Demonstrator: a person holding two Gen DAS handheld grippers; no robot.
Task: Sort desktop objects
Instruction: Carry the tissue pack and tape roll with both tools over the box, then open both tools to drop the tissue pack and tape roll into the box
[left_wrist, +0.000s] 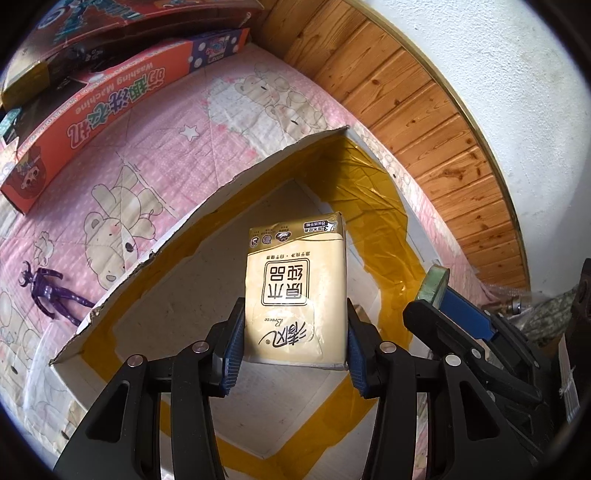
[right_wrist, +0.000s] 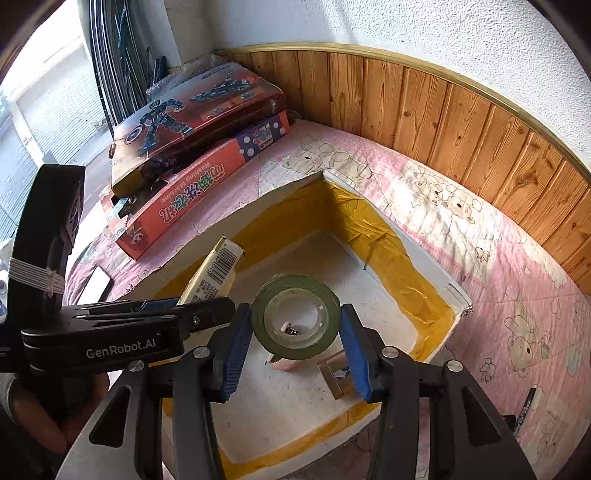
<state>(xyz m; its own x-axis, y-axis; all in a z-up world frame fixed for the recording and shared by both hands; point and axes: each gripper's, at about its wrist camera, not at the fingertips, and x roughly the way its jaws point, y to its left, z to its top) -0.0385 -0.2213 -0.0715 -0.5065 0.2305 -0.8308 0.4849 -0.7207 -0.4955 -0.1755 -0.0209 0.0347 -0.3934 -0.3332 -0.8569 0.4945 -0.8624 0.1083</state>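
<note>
- Now, the pink bear-print quilt (right_wrist: 517, 280) carries everything, with two toy boxes (right_wrist: 192, 147) stacked at its far left corner.
- The open cardboard box (left_wrist: 207, 206), lined with yellow tape, sits mid-quilt, and both grippers hang right over it, pointing down into it.
- The left gripper (left_wrist: 295, 343) clamps a tissue pack (left_wrist: 295, 280) by its long sides; the pack's long axis runs straight ahead from the pads, above the box's left half.
- The right gripper (right_wrist: 295, 341) pinches a green tape roll (right_wrist: 295, 315) across its width, hole facing the camera, over the box's middle.
- Small items (right_wrist: 332, 373) already lie on the box floor beneath the roll.
- A purple figure (left_wrist: 51, 291) waits outside, near the box's left wall, so the left hand looks nearer.
</note>
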